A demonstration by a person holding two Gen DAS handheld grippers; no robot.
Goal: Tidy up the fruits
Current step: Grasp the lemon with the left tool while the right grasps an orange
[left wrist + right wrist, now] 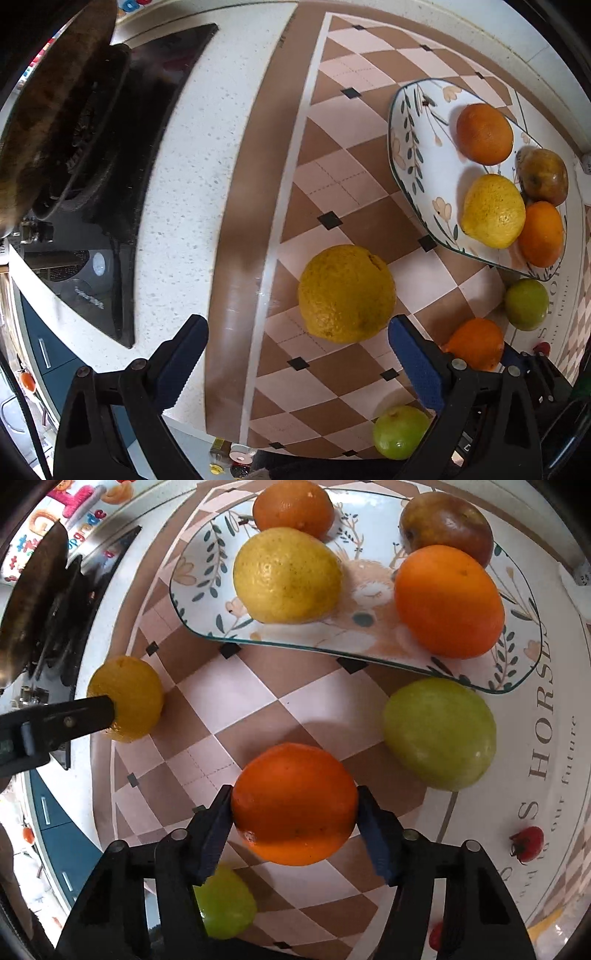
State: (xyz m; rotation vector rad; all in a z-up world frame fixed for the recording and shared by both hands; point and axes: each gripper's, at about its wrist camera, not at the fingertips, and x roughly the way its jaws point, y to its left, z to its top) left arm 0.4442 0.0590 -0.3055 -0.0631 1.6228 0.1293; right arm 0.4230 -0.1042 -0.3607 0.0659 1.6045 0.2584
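Note:
A floral plate (406, 147) (207, 590) holds two oranges, a yellow lemon (493, 210) (286, 574) and a brownish fruit (543, 177) (447, 522). My left gripper (297, 334) is open, its fingers on either side of a large yellow citrus (345, 293) (127, 698) on the checkered mat. My right gripper (294, 805) is shut on an orange (295, 803) (476, 343), just above the mat. Two green fruits (439, 733) (225, 904) lie on the mat near it.
A black gas stove with a dark pan (55, 122) stands at the left on the white counter (177, 184). Small red cherry tomatoes (526, 843) lie at the mat's right. The counter's front edge runs close behind the grippers.

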